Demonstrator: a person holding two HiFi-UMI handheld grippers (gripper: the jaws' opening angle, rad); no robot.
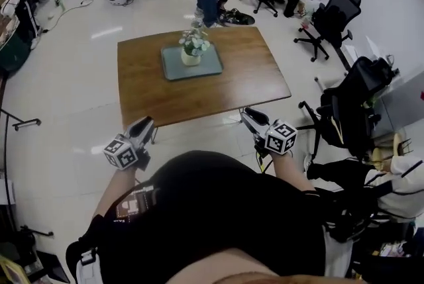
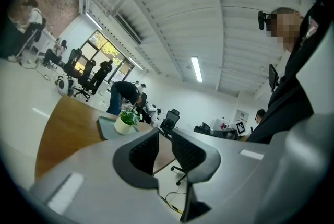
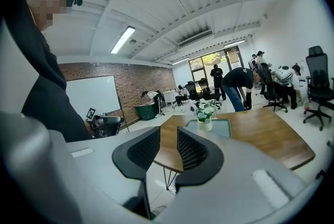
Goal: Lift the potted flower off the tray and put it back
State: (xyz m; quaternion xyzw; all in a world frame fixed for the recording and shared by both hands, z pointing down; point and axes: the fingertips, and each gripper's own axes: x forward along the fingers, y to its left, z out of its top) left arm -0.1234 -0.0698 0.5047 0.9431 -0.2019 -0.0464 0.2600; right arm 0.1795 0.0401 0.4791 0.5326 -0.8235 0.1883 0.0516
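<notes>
Tray (image 1: 211, 67) bearing the potted flower (image 1: 193, 46) lies well beyond left tool (image 1: 146, 122) and right tool (image 1: 247, 114), both slightly parted and empty.

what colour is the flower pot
Cream-white pot, seen best in the right gripper view.

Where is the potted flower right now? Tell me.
In the head view, the potted flower stands on the grey tray, on the far half of the wooden table, near its middle.
</notes>
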